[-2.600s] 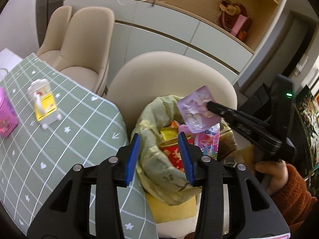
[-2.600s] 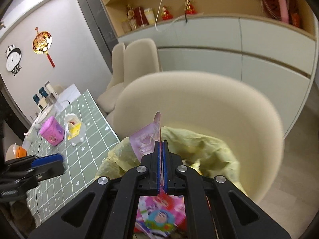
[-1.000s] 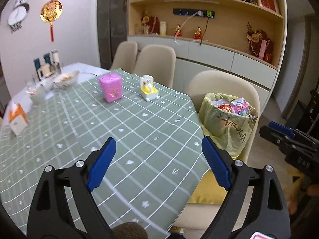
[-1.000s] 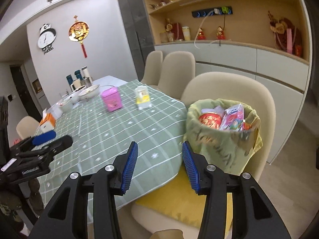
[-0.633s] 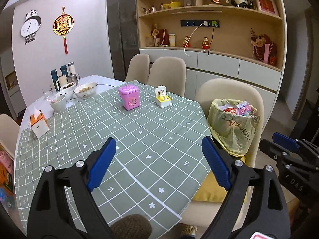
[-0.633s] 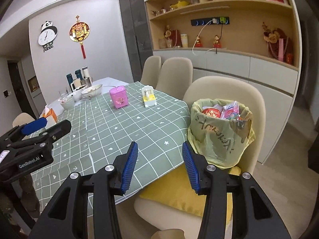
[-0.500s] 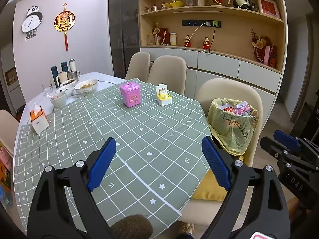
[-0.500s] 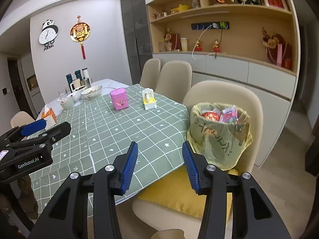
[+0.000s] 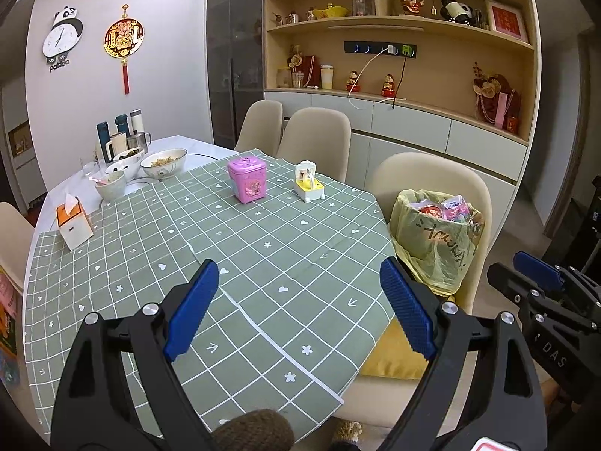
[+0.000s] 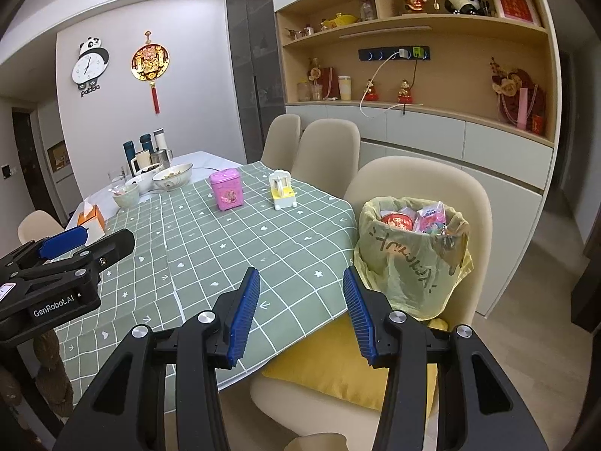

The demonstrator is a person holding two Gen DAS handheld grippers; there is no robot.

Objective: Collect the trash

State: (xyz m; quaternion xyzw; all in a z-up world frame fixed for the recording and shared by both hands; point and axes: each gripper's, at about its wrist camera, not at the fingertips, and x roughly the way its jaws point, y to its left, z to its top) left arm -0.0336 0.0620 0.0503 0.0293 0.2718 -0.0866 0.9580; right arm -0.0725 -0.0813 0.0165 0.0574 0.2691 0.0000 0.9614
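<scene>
Two tongs, both spread apart and empty: left tongs (image 9: 300,308) over the green checked tabletop (image 9: 233,248), right tongs (image 10: 300,312) near its edge. Yellow trash bag (image 10: 409,267) sits on a beige chair (image 10: 432,176) beside the tabletop, mouth up, stuffed with wrappers (image 10: 432,218) and a red packet (image 10: 397,221). On the tabletop: pink tin (image 9: 248,180), lid on; yellow-white toy (image 9: 308,187); bowls (image 9: 164,158) with food at the far end; tissue box (image 9: 73,221).

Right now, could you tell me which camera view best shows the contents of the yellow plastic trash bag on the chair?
The right wrist view: the yellow plastic trash bag sits nearer and larger, its wrappers visible. The left wrist view shows it smaller, farther right.
</scene>
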